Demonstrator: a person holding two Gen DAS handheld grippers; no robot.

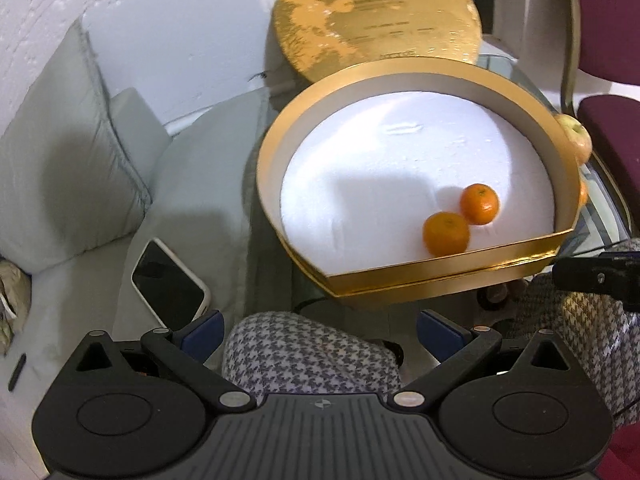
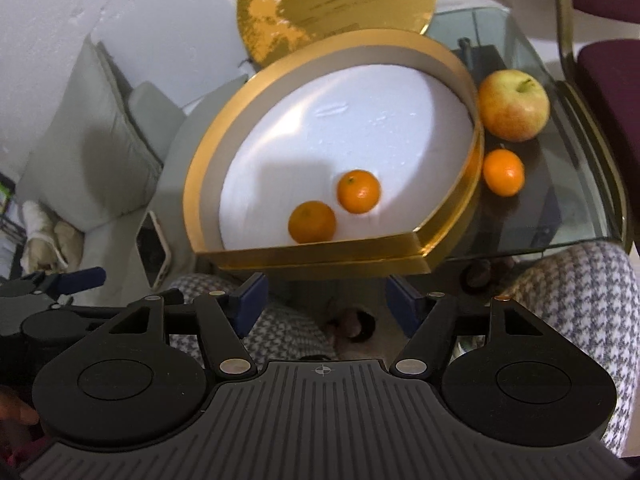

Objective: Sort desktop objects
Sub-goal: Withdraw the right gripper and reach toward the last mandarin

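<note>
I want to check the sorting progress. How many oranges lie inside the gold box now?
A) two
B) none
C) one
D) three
A: two oranges lie on the white floor of the gold box; a third orange and an apple sit outside it on the glass table.

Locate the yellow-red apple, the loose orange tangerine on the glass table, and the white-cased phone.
Yellow-red apple (image 2: 513, 106): right wrist view, middle of its skin.
Loose orange tangerine (image 2: 503, 172): right wrist view, centre of its peel.
White-cased phone (image 1: 168, 283): left wrist view, dark screen.
</note>
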